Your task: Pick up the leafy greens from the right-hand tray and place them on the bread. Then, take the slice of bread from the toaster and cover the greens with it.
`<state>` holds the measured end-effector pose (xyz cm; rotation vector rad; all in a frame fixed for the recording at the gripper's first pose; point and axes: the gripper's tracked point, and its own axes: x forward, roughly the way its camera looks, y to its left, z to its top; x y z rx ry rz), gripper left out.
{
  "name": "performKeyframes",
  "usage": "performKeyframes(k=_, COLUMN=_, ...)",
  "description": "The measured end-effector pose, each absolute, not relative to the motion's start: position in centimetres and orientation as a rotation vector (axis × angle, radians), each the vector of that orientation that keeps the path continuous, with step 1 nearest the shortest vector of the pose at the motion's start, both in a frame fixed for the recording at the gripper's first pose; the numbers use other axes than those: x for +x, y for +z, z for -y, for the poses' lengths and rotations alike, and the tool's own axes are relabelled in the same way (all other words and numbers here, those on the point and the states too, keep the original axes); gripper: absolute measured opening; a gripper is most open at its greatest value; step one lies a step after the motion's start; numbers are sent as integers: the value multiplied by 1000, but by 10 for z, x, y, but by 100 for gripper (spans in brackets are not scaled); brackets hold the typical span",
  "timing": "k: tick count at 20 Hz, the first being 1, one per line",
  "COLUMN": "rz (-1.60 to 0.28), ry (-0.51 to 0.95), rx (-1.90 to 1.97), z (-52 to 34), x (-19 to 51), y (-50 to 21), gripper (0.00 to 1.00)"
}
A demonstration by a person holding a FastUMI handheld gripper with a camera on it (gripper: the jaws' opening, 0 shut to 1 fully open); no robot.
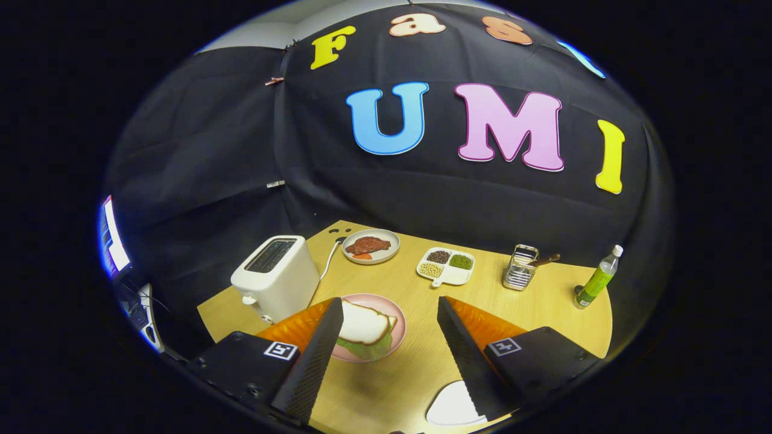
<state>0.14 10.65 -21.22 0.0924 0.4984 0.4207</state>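
Overhead, the gripper view looks down across a light wooden counter [531, 301] set against the booth's black cloth wall [199, 157], with a lit screen [111, 238] at the left side. The gripper [391, 307] hangs above the counter with its fingers spread wide apart and nothing between them. Just ahead of the left finger [313, 355] sits a pink plate [395, 322] carrying the slice of bread [362, 323], which lies on top of the leafy greens [368, 348]; green edges poke out beneath it. Left of the plate stands the white toaster [276, 277], its cord running back toward a grey plate [389, 250] with a brown piece of food and something orange. Right of that is a white divided dish [452, 276] holding dark, green and pale beans in separate compartments. Farther right stand a wire holder [522, 268] and a green-labelled bottle [597, 278]. The left finger covers part of the pink plate's near-left edge. A white tray [452, 407] is cut off under the right finger [464, 355], so its contents cannot be made out. The toaster slots are too dark to judge.
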Motion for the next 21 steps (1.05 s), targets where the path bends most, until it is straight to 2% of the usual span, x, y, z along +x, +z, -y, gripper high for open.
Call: performKeyframes(k=21, rz=-474, ry=404, rx=43, z=-97, x=-16, y=-211, gripper=98)
